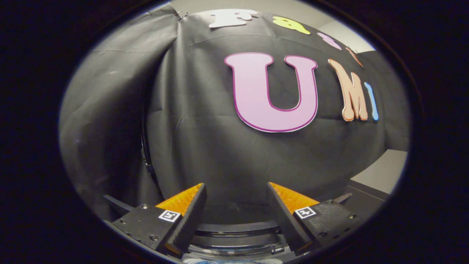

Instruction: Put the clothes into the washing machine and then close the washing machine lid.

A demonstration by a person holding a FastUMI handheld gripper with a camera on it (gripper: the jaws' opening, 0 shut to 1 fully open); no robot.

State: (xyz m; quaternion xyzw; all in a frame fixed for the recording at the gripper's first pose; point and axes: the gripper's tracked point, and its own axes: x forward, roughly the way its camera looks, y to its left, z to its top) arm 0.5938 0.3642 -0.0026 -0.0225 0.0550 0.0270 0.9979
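- In the gripper view, the gripper (236, 190) is raised and looks almost straight at the black cloth wall (205, 146) of the booth, which hangs beyond the fingers.
- The two fingers (190, 214) stand wide apart, with a clear gap between them and nothing held in it.
- Low between the fingers, under their tips, there is a dark curved rim with a clear, shiny round part; I judge it to be the top of the washing machine (234, 238), but too little of it shows to tell if the lid is up or down.
- I cannot make out any clothes between or ahead of the fingers.
- The gripper seems held high above the machine, probably to stay free of it, so the state of the task cannot be judged well.
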